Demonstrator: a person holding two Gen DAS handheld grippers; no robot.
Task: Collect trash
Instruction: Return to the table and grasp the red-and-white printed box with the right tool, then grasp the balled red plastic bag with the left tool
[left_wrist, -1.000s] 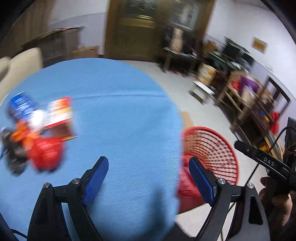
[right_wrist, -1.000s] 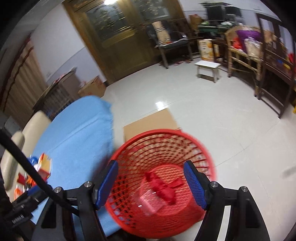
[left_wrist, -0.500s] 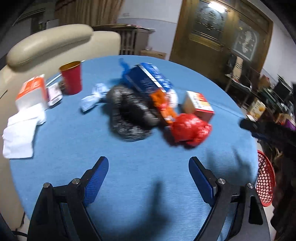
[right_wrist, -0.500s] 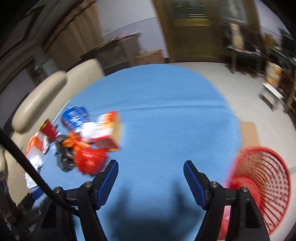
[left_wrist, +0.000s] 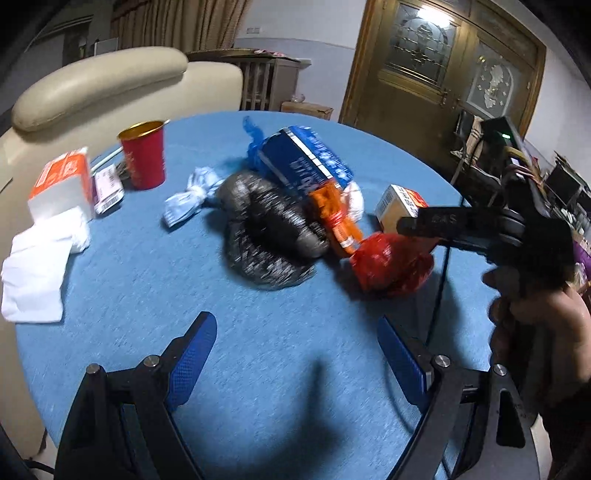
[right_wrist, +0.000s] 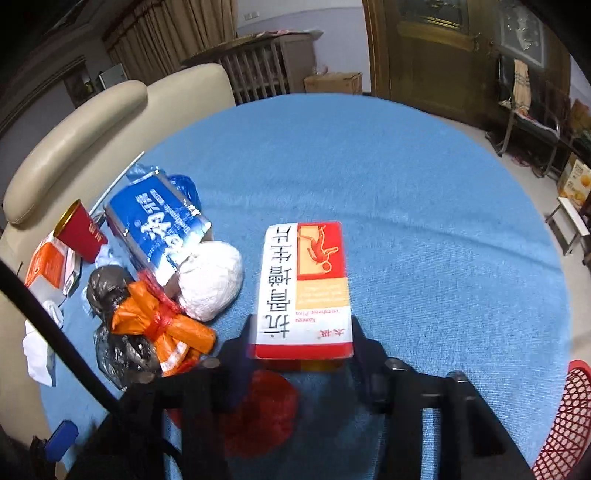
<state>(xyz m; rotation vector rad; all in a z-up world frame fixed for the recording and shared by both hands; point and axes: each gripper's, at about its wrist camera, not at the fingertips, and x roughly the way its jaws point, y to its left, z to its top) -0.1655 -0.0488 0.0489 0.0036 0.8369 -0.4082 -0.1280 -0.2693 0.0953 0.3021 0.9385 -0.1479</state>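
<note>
Both cameras have swung away from the red basket (right_wrist: 561, 417) on the floor to the trash pile on the blue round surface (left_wrist: 258, 332), and the right gripper (right_wrist: 301, 343) has just been closing its fingers, which now flank the near end of a red-and-white medicine box (right_wrist: 304, 284); whether the pads press it cannot be told. The left gripper (left_wrist: 295, 354) hovers wide open over bare cloth, nothing between its fingers. Left of the box lie a white wad (right_wrist: 212, 280), a blue carton (right_wrist: 157, 225), an orange bag (right_wrist: 162, 328), a black bag (left_wrist: 266, 232) and a red bag (left_wrist: 391, 266). A red cup (left_wrist: 144, 153) stands at the far left.
</note>
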